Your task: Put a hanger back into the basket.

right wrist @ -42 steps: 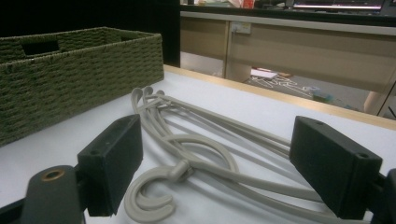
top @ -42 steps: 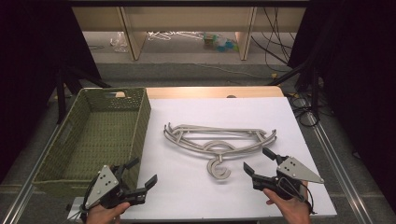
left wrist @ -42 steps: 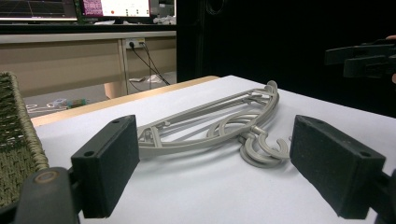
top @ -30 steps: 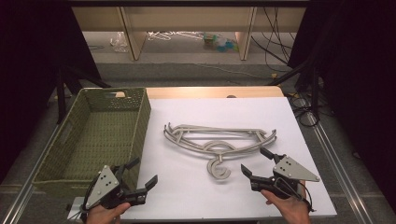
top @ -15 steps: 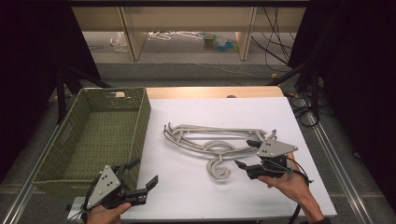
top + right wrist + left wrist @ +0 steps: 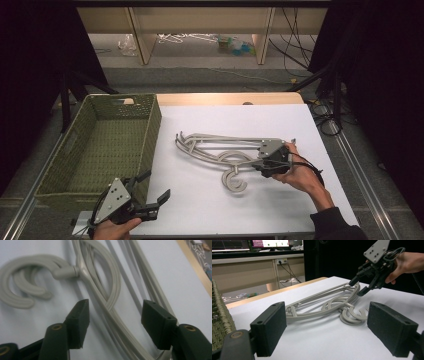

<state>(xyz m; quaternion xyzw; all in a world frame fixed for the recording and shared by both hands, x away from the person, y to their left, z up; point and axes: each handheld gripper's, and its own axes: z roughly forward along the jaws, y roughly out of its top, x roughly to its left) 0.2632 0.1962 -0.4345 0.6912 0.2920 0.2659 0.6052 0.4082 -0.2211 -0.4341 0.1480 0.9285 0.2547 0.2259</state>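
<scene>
Grey hangers (image 6: 220, 152) stacked mid-bench, long axis 9-to-3, hooks toward 6. Right tongs (image 6: 260, 165) at stack's 3 o'clock end, just been closing, half open, straddling arms, pads not yet pressing. Left tongs (image 6: 152, 192) at 7 o'clock, wide open, empty, farther.

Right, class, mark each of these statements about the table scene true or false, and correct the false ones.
1. The hangers lie inside the basket. False: they lie on the white table.
2. The right gripper is at the hangers, jaws either side of an arm, not yet clamped. True.
3. The left gripper holds a hanger. False: its open jaws are empty.
4. The basket stands left of the hangers in the high view. True.
</scene>
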